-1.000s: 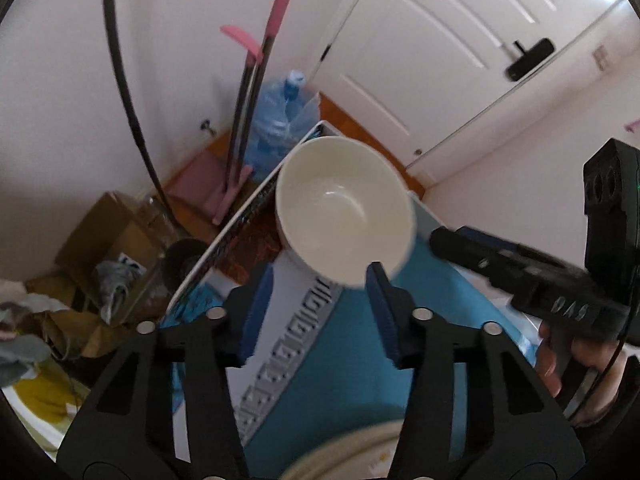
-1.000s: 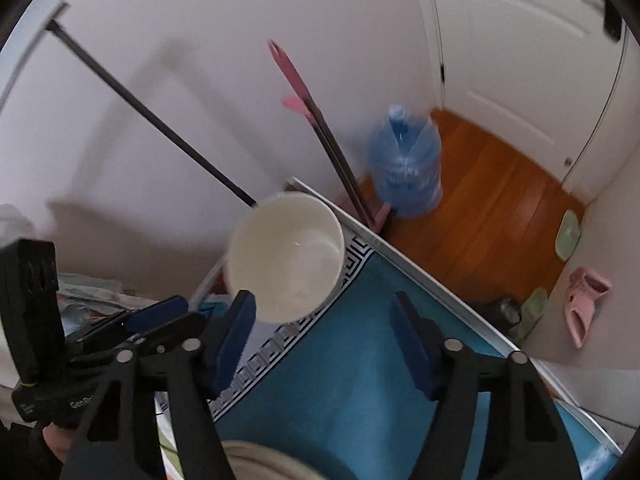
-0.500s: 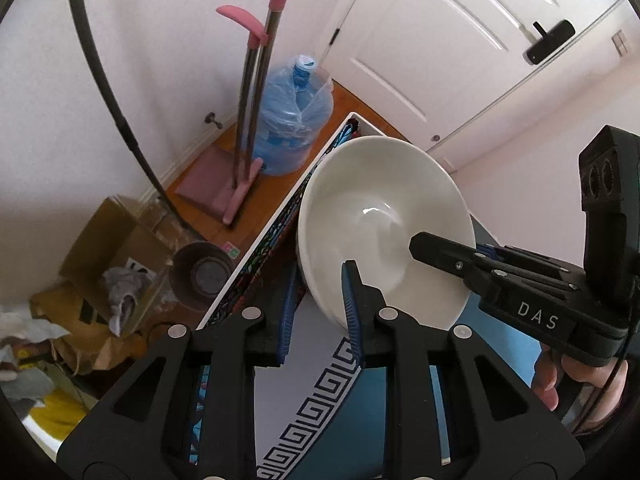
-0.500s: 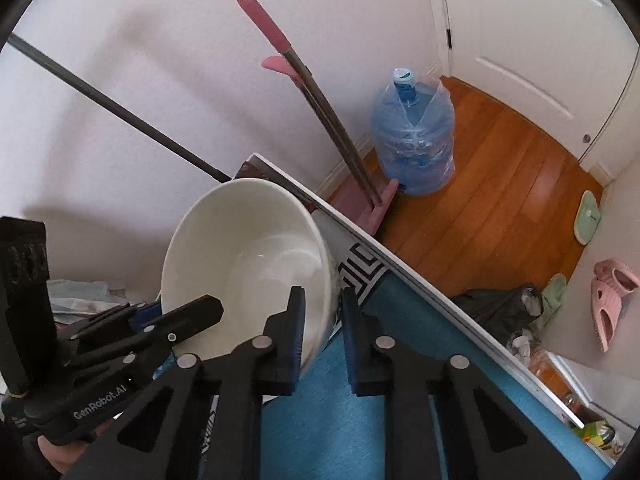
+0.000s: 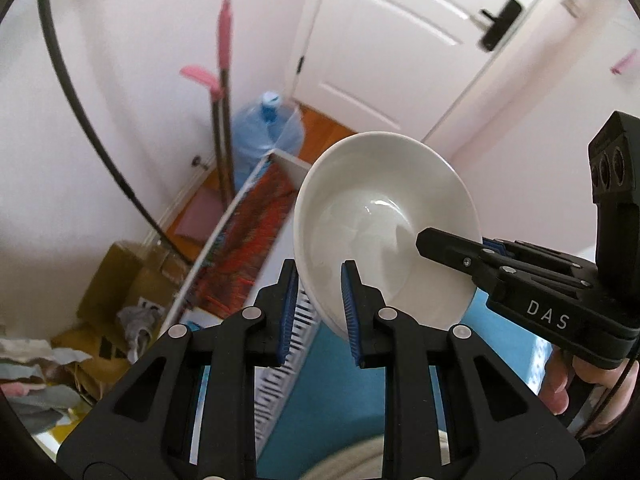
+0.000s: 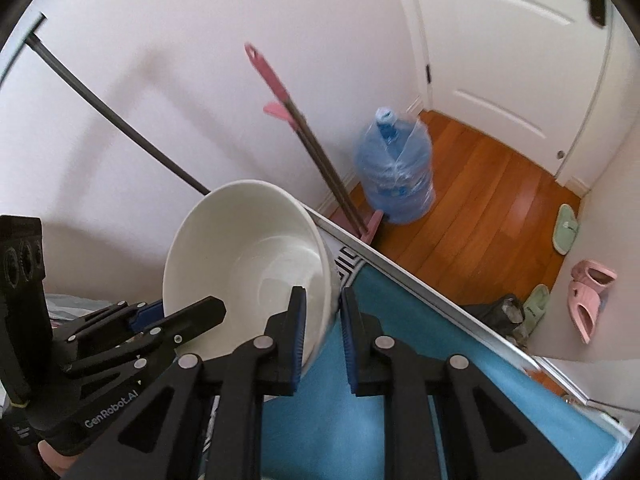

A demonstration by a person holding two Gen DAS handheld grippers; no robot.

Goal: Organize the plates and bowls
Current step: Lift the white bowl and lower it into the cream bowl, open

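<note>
A white bowl (image 5: 384, 224) is held tilted in the air above the blue table mat (image 5: 336, 392). My left gripper (image 5: 318, 308) is shut on its near-left rim. My right gripper (image 6: 322, 334) is shut on the opposite rim and also shows in the left wrist view (image 5: 516, 276). The bowl (image 6: 248, 264) fills the middle left of the right wrist view, with the left gripper (image 6: 132, 332) clamped on its far side. The rim of another white dish (image 5: 352, 464) shows at the bottom edge of the left wrist view.
The table edge (image 6: 420, 280) runs diagonally. Beyond it, a blue water jug (image 6: 394, 172) and a pink-handled mop (image 6: 296, 112) stand on the wooden floor by the wall. Cardboard boxes (image 5: 128, 276) lie at the left. Slippers (image 6: 588, 296) lie near the white door (image 6: 504, 40).
Both grippers closed on opposite sides of the bowl's rim about half a second ago. The bowl has since risen off the mat and tilted, held by both.
</note>
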